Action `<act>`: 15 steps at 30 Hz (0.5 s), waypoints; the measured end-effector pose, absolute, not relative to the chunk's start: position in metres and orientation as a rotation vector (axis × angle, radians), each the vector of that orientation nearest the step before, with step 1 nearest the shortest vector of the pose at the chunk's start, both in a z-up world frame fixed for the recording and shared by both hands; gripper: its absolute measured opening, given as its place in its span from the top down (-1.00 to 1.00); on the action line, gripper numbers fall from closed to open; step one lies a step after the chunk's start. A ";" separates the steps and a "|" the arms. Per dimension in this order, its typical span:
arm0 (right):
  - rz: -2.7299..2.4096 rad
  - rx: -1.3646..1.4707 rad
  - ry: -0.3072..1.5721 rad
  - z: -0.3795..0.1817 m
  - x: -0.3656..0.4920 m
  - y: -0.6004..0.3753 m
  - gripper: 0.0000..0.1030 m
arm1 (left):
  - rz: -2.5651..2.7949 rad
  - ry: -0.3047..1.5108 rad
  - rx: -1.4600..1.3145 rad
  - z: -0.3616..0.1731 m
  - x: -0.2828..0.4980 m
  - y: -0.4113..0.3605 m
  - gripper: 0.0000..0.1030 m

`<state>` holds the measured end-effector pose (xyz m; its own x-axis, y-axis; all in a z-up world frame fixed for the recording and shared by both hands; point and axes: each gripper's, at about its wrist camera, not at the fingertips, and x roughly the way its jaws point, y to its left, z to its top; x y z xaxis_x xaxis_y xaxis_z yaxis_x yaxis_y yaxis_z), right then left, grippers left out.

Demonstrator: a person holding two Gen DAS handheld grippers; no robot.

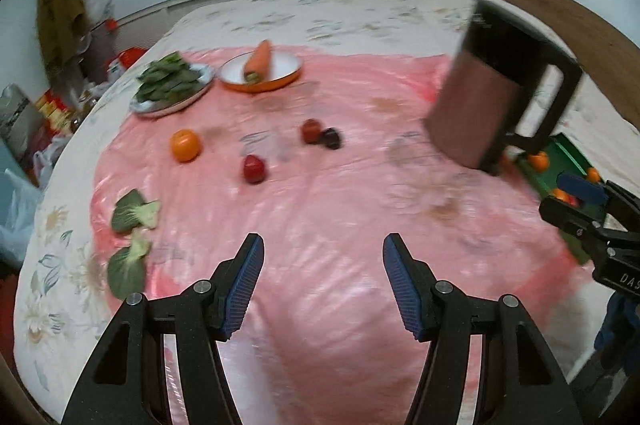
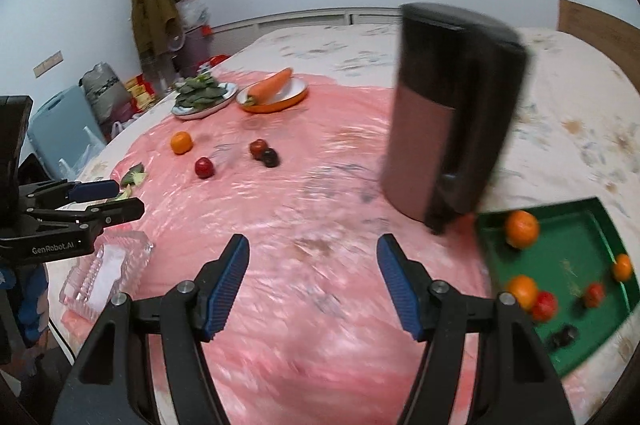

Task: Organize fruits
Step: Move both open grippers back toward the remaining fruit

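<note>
Nearest the lens in the left wrist view, the left hand-held gripper (image 1: 323, 279) stands with its blue pads apart and nothing between them, only the pink sheet (image 1: 320, 225) spread over the bed underneath. The right hand-held gripper (image 2: 313, 279) looks the same in its own view: jaws apart, empty, touching nothing.

The loose fruit lies ahead of both and towards the left. The orange (image 1: 185, 145) sits furthest left, the red fruit (image 1: 254, 169) closer in towards the middle, and a red and dark pair (image 1: 322, 136) touch each other just beyond it. All are roundish, so no long axis governs the grasp. The green tray (image 2: 560, 305), already holding several oranges and small red fruits, lies at the right, just beside the right hand-held gripper and behind a tall dark jug (image 2: 448, 117).

By my reading the left one is nearer the loose fruit and the right one nearer the tray. The carrot (image 1: 259, 61) in its bowl and the leaves (image 1: 170, 79) on a plate sit well beyond.
</note>
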<state>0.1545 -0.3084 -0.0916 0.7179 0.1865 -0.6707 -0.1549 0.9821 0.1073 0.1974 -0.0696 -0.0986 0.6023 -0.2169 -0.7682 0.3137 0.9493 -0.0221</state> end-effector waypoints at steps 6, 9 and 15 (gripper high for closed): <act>0.248 0.033 0.775 -0.109 0.197 -0.284 -1.00 | -0.260 0.910 0.100 -0.119 0.229 -0.042 -0.09; 0.282 0.020 0.787 -0.116 0.219 -0.271 -0.89 | -0.248 0.925 0.090 -0.128 0.247 -0.034 -0.08; 0.358 -0.017 0.821 -0.132 0.271 -0.243 -0.44 | -0.250 0.957 0.050 -0.141 0.290 -0.025 -0.07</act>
